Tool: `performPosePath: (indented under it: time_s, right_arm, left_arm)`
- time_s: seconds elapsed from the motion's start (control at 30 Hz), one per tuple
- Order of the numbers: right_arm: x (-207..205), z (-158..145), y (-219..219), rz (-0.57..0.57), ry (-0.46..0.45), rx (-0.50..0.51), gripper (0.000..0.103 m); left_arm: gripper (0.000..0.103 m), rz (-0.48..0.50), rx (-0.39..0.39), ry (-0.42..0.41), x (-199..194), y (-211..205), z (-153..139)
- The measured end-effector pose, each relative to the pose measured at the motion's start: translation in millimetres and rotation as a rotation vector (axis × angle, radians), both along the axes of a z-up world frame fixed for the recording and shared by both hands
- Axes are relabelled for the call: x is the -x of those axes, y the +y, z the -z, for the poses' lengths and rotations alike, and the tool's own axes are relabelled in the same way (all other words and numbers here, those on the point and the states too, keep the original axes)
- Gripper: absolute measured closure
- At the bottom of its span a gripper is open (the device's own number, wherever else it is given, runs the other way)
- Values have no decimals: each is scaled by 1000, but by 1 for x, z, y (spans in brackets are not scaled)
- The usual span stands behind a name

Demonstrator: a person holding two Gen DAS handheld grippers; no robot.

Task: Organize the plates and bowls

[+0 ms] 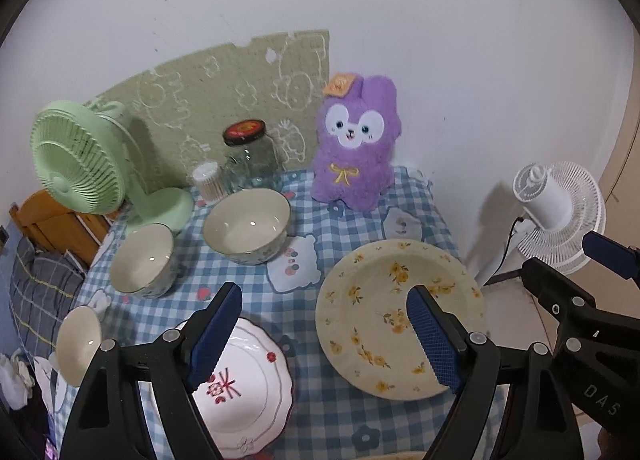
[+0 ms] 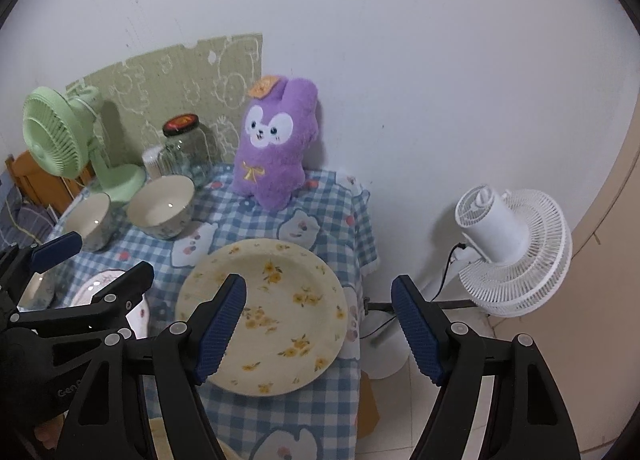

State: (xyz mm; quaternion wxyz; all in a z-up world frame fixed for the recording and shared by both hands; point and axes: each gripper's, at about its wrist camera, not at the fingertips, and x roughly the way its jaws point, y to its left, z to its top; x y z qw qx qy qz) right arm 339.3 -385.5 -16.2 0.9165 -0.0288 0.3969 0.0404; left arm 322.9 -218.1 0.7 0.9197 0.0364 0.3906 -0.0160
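A cream plate with yellow flowers (image 1: 376, 284) (image 2: 288, 300) lies near the right edge of the checked tablecloth (image 1: 344, 236). A white scalloped plate with a red character (image 1: 248, 388) lies to its left. Farther back stand a large bowl (image 1: 246, 226) (image 2: 160, 206) and a medium bowl (image 1: 142, 260) (image 2: 86, 220); a small bowl (image 1: 78, 340) sits at the table's left edge. My left gripper (image 1: 324, 336) hangs open above the cloth between the two plates, nothing in it. My right gripper (image 2: 318, 332) is open, one finger over the flowered plate, the other past the table's edge.
A green desk fan (image 1: 80, 164), a glass jar with a dark lid (image 1: 250, 152), a cotton-swab tub (image 1: 208, 180) and a purple plush toy (image 1: 356, 148) line the back by the wall. A white floor fan (image 2: 512, 252) with its cable stands right of the table.
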Motion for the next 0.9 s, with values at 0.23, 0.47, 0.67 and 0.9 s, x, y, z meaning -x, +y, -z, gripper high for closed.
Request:
performPosePath:
  time_s: [0.23, 0.47, 0.67, 0.9]
  right_arm:
    - [-28, 39, -1, 2, 71, -24, 34]
    - [-48, 68, -2, 5, 117, -26, 34]
    - [-59, 91, -2, 12, 149, -29, 34]
    - [-68, 113, -2, 14, 197, -21, 34]
  left_arm:
    - [18, 16, -26, 44, -27, -6, 34]
    - [18, 26, -27, 97, -49, -9, 64]
    - [19, 22, -19, 142, -62, -11, 88]
    - [22, 20, -38, 172, -73, -15, 107]
